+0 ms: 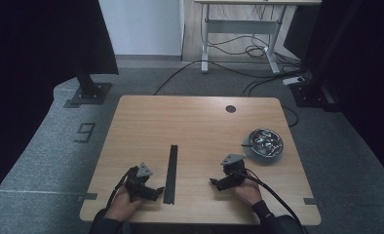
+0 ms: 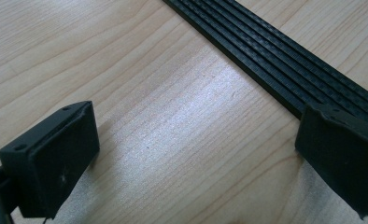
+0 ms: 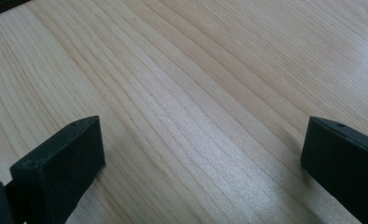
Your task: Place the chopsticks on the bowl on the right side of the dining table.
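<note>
High view: a long black ribbed strip (image 1: 170,173) lies lengthwise on the wooden table (image 1: 195,122), just beside the left gripper (image 1: 153,192), jaws wide apart and empty. The right gripper (image 1: 215,183) rests well clear of it, jaws likewise apart. A metal bowl (image 1: 264,144) sits at the right edge. Nothing appears grasped yet; lifting the strip would likely call for straddling its narrow width

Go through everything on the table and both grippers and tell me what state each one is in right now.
Left gripper: open, jaws wide apart, empty, beside the strip.
Right gripper: open, jaws wide apart, empty, over bare wood.
Black ridged strip: lying flat on the table, not gripped.
Metal bowl: upright near the right edge, shiny contents too small to identify.
</note>
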